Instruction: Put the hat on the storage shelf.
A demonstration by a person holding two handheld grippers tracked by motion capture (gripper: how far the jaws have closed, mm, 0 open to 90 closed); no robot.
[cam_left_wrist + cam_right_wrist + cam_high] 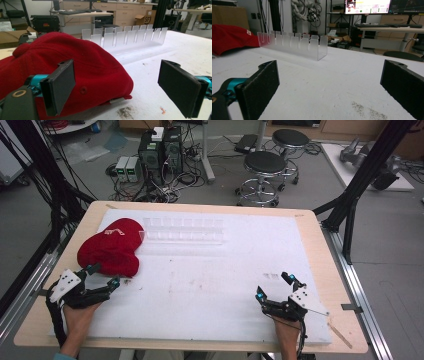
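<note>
Spread wide and holding nothing: the left gripper [102, 276] at the near-left corner, one of its fingers [60, 86] already up against the near side of the red cap [112, 246], the other standing free over bare white. Same story on the right gripper [275, 288], fingers [259, 88] parted with nothing between them, hovering low over the surface [210, 285] well apart from the cap.

Lying crown-up at the left of the surface, the cap, with its near edge just beside the left gripper and its far end close to the clear slotted rack [184, 230]. Standing farther back toward the middle, that rack, with no hold on it.

Judged as the approach step: reaching in for a first hold on the cap, nothing grasped yet. Next, probably: easing the left fingers forward so that one slides under or over the cap's lower rim, by the small metal clip [117, 100], then closing on the cloth. Soft fabric, so a deep bite needed rather than a pinch at the very edge. Possibly also bringing the right gripper across to steady or take the other side.
</note>
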